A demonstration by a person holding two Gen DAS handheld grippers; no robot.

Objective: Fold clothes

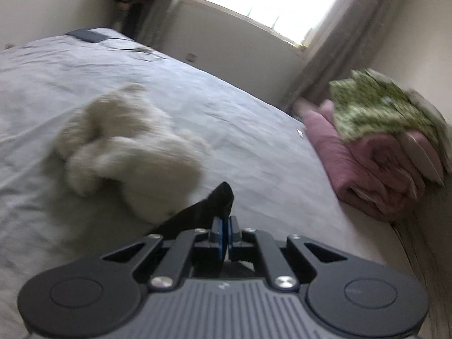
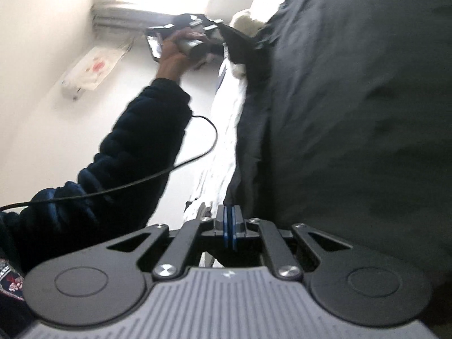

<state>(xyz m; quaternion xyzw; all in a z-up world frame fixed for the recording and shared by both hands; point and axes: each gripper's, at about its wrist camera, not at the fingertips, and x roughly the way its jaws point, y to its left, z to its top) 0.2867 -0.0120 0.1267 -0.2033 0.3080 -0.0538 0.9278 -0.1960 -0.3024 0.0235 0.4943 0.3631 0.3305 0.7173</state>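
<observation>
A dark garment (image 2: 353,113) hangs stretched between both grippers and fills the right of the right wrist view. My right gripper (image 2: 229,217) is shut, with the garment's lower edge running into its blue pads. My left gripper (image 1: 226,223) is shut on a black corner of the same garment (image 1: 217,200), held above the grey bed (image 1: 254,118). In the right wrist view the left gripper (image 2: 203,28) shows at the top, gripped by a hand (image 2: 172,53) in a dark sleeve. A cream fluffy garment (image 1: 127,147) lies crumpled on the bed, blurred.
A folded pink blanket (image 1: 375,163) with a green patterned cloth (image 1: 378,104) on top sits at the bed's right edge by the wall. A dark flat item (image 1: 87,35) lies at the far corner. A black cable (image 2: 169,169) trails past the sleeve. A window (image 1: 268,0) is behind.
</observation>
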